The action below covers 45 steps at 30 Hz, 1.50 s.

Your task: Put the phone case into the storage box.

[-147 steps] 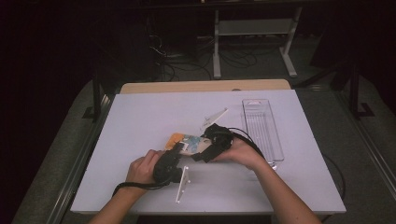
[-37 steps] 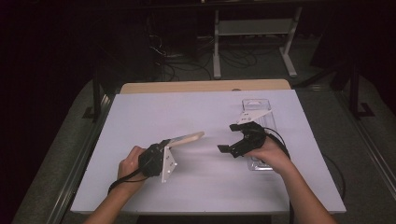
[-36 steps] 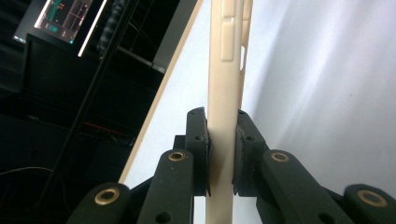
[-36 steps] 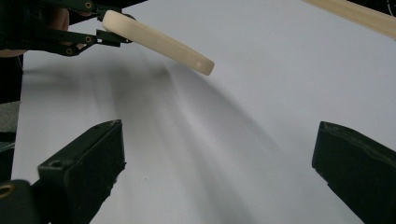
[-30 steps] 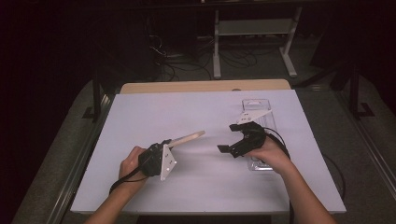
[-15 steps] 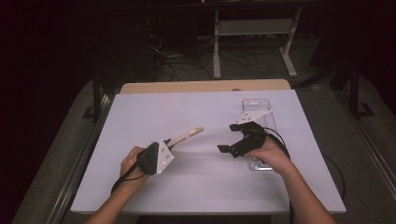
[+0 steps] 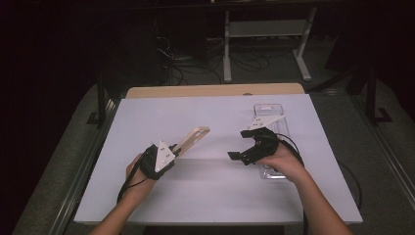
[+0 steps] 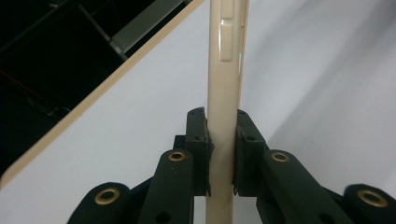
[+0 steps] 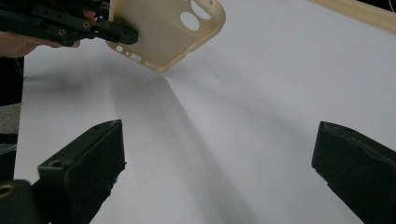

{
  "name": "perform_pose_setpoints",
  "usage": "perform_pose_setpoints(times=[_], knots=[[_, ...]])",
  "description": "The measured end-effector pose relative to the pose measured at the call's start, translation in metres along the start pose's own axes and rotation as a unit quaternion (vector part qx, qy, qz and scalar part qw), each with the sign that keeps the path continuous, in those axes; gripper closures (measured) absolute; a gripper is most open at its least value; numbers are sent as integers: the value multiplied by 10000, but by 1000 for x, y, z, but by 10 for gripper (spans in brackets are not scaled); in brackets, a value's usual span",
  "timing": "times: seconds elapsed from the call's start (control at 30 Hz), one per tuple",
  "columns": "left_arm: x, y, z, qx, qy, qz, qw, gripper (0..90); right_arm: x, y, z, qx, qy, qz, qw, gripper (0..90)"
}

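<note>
The left claw (image 7: 172, 151) is clamped on the edge of a cream phone case (image 7: 192, 138), holding it tilted above the white tabletop (image 7: 210, 196). The right claw (image 7: 242, 156) hangs released and empty, well apart from the case, just beside a clear tray (image 7: 268, 108).

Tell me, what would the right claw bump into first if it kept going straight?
Probably the cream phone case that the left claw holds up. Only white table lies between, though depth is hard to judge.
</note>
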<state>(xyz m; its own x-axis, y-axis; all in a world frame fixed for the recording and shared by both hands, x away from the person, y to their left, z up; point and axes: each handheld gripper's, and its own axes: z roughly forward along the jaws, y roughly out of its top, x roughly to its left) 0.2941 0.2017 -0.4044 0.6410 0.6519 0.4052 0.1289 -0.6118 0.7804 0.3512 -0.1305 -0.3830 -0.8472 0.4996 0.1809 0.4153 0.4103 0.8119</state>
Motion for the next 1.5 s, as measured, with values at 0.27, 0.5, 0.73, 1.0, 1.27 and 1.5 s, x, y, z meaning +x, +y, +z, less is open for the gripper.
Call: perform_pose_setpoints(times=[0.27, 0.5, 0.73, 1.0, 1.27, 1.5], knots=[[7, 0, -1, -23, -172, -616, 9979, 792, 1, 1, 2, 51, 75, 61, 9999, 19], [11, 1, -1, -40, -260, -874, 9958, 792, 3, 3, 2, 182, 163, 88, 9997, 15], [9, 2, -1, -39, -245, -880, 9958, 792, 3, 6, 2, 330, -13, 179, 9993, 14], [6, 5, 2, -123, -179, -1082, 9939, 792, 5, 12, 1, 332, -122, 158, 9993, 14], [6, 8, 2, -140, -11, -1203, 9926, 792, 4, 24, 10, 261, -216, 405, 9986, 14], [9, 9, 3, -149, 94, -1331, 9909, 792, 2, 32, 18, 158, -183, 481, 9986, 5]])
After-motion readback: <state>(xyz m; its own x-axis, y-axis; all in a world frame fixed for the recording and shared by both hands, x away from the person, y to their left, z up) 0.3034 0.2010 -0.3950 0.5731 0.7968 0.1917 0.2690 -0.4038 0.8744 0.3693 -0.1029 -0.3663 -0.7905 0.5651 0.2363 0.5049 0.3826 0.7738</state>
